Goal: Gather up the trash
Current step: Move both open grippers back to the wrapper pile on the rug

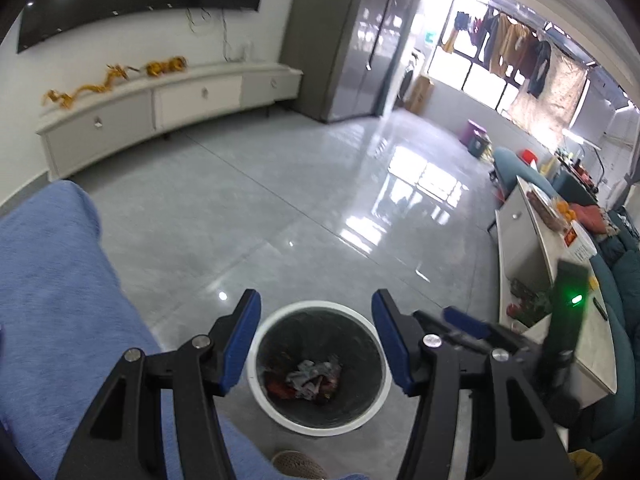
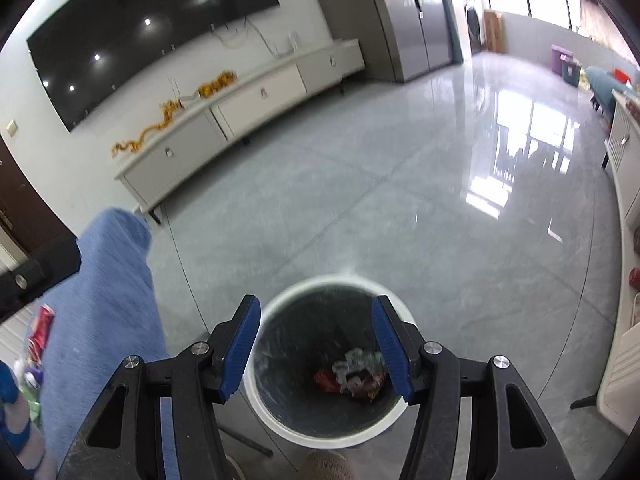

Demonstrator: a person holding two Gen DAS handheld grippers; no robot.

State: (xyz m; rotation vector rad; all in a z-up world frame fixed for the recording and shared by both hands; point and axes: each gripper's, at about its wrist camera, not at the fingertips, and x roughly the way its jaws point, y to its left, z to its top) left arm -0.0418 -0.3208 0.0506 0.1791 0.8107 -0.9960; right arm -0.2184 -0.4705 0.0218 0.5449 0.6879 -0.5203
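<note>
Left wrist: both grippers [image 1: 316, 344] [image 2: 316, 348] spread, empty, above trash bin [image 1: 276, 412]; blue-clad leg [image 1: 52, 300] beside.

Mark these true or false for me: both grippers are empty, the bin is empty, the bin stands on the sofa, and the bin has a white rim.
1. Both grippers are empty. True: the left gripper and the right gripper stand open with nothing between the fingers.
2. The bin is empty. False: crumpled trash lies at the bottom of the bin.
3. The bin stands on the sofa. False: it stands on the grey tiled floor.
4. The bin has a white rim. True.
</note>
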